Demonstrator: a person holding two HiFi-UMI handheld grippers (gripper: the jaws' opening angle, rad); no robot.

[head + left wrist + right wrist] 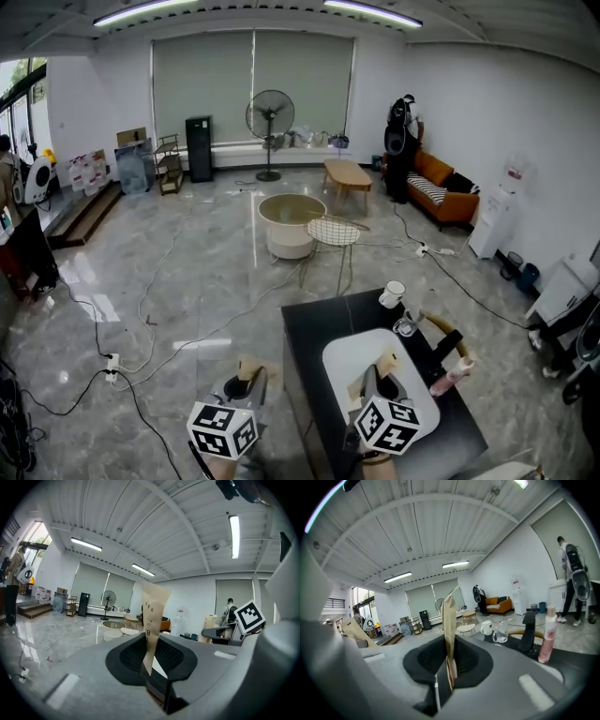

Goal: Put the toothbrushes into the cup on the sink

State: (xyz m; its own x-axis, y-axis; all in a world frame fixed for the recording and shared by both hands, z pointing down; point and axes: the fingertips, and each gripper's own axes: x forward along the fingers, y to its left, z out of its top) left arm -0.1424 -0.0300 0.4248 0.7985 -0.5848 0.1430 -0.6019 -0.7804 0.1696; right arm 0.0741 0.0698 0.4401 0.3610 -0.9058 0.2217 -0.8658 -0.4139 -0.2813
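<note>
Left hand-held gripper [247, 368] hangs over the floor [187, 281], right hand-held gripper [385, 363] over the sink [342, 361]; both closed, holding nothing; white cup [392, 294] stands on the bench [314, 333] beyond (no toothbrushes discernible); task seemingly not begun.

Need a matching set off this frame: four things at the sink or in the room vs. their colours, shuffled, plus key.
Things:
1. mug
2. bottle
3. faucet
4. sofa

Colours:
A. orange
B. black
C. white
D. pink

Pairs: 1-C, 2-D, 3-B, 4-A
</note>
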